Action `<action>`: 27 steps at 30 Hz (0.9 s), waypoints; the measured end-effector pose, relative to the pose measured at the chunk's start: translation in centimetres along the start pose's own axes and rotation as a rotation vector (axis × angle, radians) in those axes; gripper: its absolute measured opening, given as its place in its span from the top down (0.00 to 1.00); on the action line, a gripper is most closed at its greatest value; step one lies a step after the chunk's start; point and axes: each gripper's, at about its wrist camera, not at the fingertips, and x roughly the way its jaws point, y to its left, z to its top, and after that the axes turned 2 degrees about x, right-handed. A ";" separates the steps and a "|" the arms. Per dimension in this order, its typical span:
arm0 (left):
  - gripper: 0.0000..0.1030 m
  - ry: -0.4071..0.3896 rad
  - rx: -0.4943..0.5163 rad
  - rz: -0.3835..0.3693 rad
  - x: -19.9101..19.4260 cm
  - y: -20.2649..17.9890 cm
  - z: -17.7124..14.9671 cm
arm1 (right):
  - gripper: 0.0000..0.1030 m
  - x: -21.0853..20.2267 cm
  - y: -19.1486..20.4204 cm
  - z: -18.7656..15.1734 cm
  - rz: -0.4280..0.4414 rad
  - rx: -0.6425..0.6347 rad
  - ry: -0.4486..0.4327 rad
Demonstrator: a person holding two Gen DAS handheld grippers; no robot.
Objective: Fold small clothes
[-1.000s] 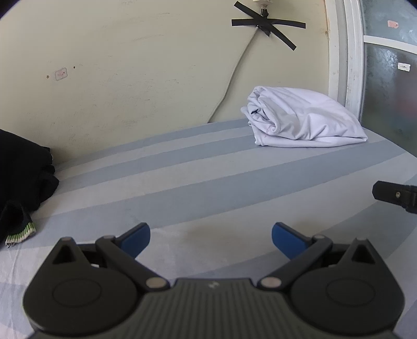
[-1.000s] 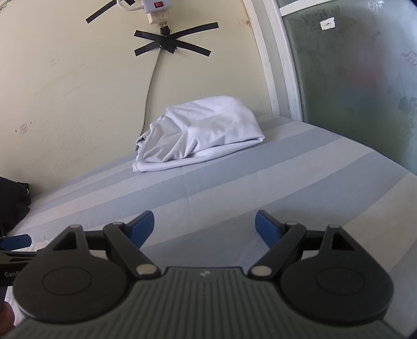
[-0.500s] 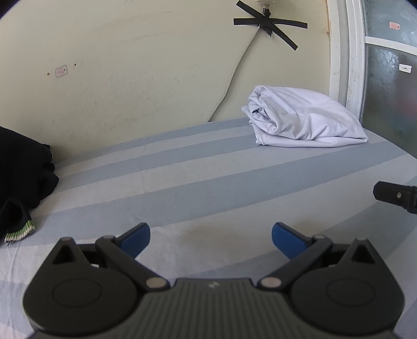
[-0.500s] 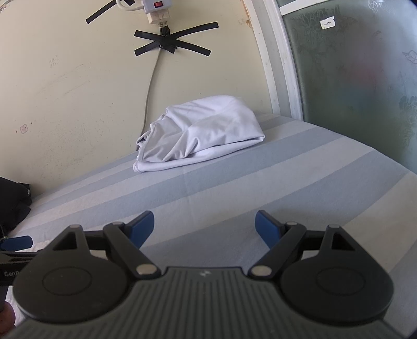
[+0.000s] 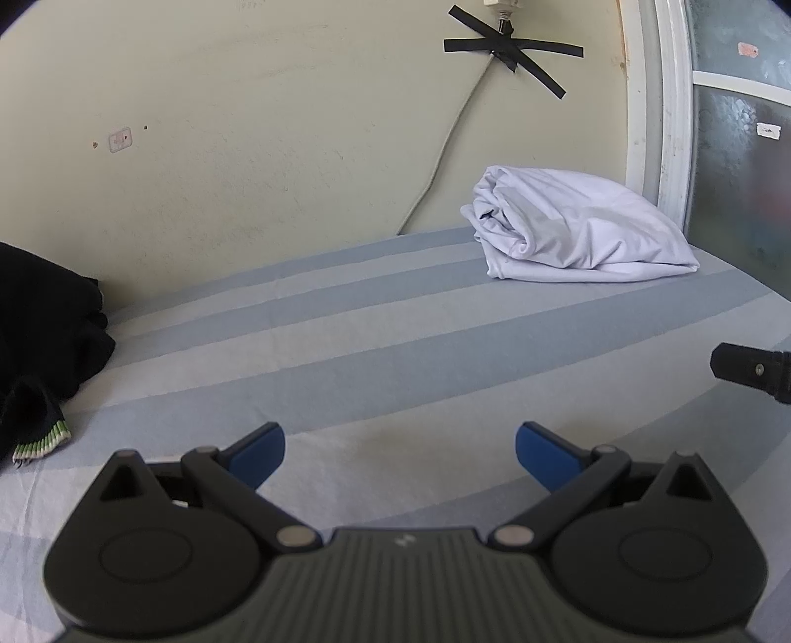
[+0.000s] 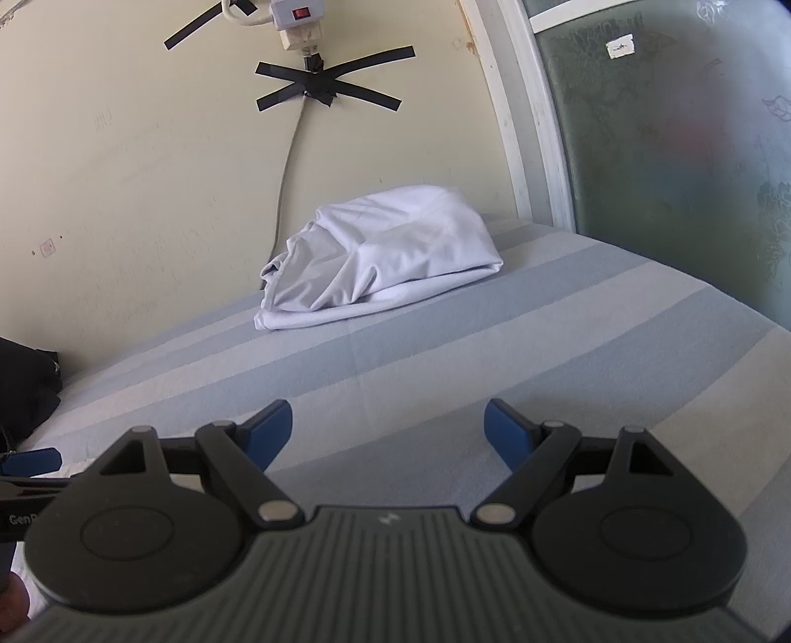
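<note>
A folded white garment (image 5: pixel 573 227) lies at the far right of the striped bed, near the wall; it also shows in the right wrist view (image 6: pixel 380 257). A black garment (image 5: pixel 44 341) with a green-and-white striped cuff lies in a heap at the left edge; a bit of it shows in the right wrist view (image 6: pixel 24 390). My left gripper (image 5: pixel 399 452) is open and empty, low over the bed's middle. My right gripper (image 6: pixel 388 430) is open and empty, facing the white garment from well short of it. The right gripper's finger (image 5: pixel 751 368) pokes in at the left view's right edge.
The bed has a blue-grey and white striped sheet (image 5: pixel 346 336). A beige wall (image 5: pixel 247 148) stands behind it, with a cable taped by a black cross (image 6: pixel 321 89) and a power strip (image 6: pixel 296 20). A frosted glass door (image 6: pixel 667 138) stands at the right.
Both grippers stay open and empty. The left view has shifted slightly, so the white garment sits a little lower and to the right; the right view is nearly unchanged.
</note>
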 end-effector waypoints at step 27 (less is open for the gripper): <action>0.00 -0.002 0.019 0.005 0.0 -0.2 0.0 | 0.16 -0.2 -0.1 0.0 0.002 0.000 -0.001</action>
